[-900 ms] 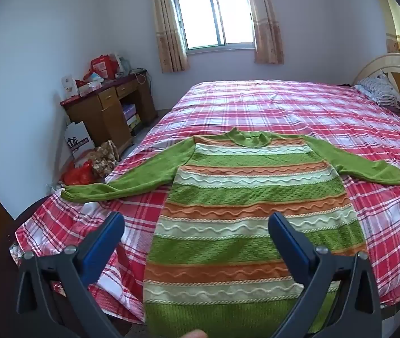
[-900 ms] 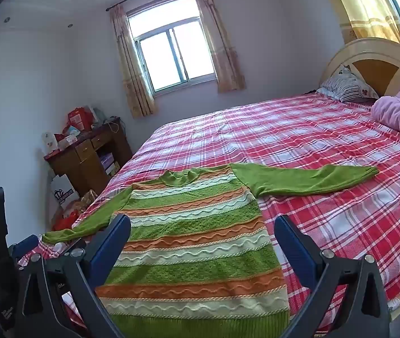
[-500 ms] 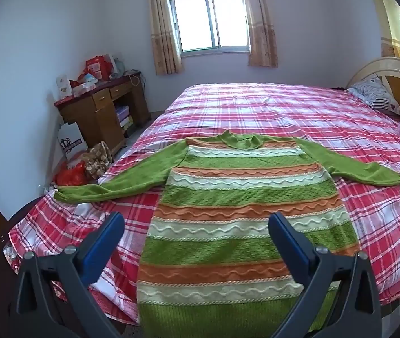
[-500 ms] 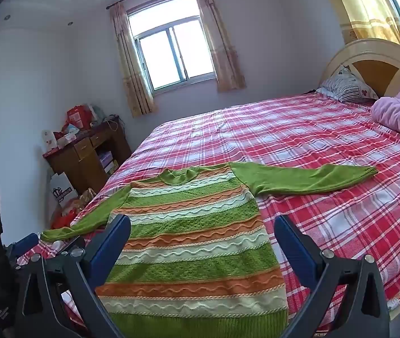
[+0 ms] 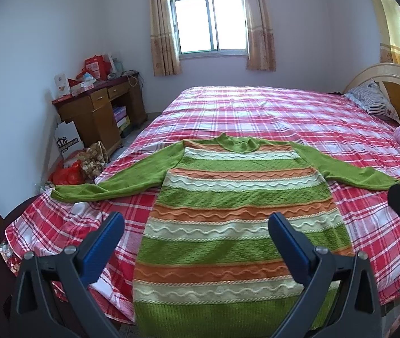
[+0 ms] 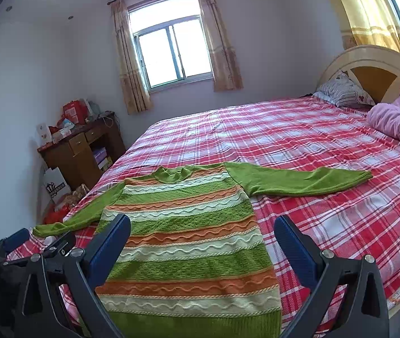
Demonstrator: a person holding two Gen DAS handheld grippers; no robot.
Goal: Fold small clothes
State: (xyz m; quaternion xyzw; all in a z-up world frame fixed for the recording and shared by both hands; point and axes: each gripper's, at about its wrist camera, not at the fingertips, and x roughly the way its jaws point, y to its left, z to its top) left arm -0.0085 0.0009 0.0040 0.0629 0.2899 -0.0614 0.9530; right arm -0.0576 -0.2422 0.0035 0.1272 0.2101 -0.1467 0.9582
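Both your left gripper (image 5: 192,235) and right gripper (image 6: 202,238) hang released; the sweater (image 5: 236,217) sleeve at nine o'clock could slide off the bed (image 5: 256,112) edge if tugged.

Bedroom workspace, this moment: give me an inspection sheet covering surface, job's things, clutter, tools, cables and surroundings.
Surface: bed under a red plaid sheet, fairly smooth.
Job's things: striped knit sweater lies flat and unfolded, collar toward the window, both green sleeves spread out sideways, hem at the near edge of the bed.
Clutter: pink blanket and patterned pillow by the headboard; bags on the floor beside the desk.
Tools: left tool open, above the sweater's lower part, holding nothing; right tool open, also empty.
Cables: a cord on the desk top, unclear what it belongs to.
Surroundings: wooden desk piled with boxes, curtained window, white walls.
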